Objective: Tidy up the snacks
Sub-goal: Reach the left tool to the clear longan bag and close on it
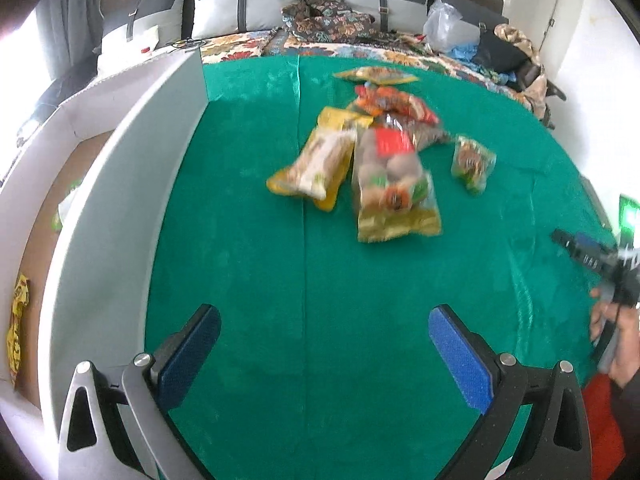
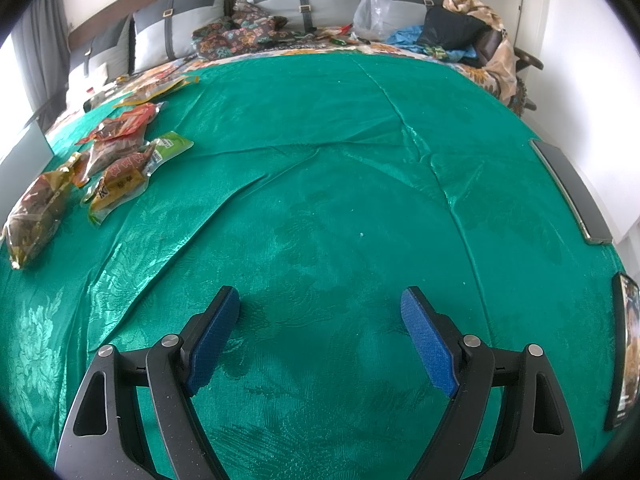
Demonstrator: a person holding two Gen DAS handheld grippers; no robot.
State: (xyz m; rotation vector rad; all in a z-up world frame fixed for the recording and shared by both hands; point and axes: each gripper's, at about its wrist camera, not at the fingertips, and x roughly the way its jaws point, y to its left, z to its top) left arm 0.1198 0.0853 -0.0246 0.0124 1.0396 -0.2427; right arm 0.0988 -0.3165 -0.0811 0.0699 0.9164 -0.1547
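- Your left claw (image 1: pixel 324 344) is spread wide with nothing in it; the snack pile (image 1: pixel 384 152) lies well ahead, looks blurry.
- Your right claw (image 2: pixel 320 328) gapes too, snacks (image 2: pixel 116 160) far off left.
- White box (image 1: pixel 120 184) stands left of the pile on the bed (image 2: pixel 340 160).

Snack packets (image 1: pixel 376 148): yellow, orange, red and clear bags, lying flat in a loose overlapping heap, centre of the left wrist frame.
Small green packet (image 1: pixel 473 163): apart, just right of the heap.
Surface: green bedspread (image 1: pixel 280 280).

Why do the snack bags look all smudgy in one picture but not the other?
In the left wrist view the snack bags are smeared by motion blur; in the right wrist view the bags look sharp, though the green cloth bulges from fisheye bending.
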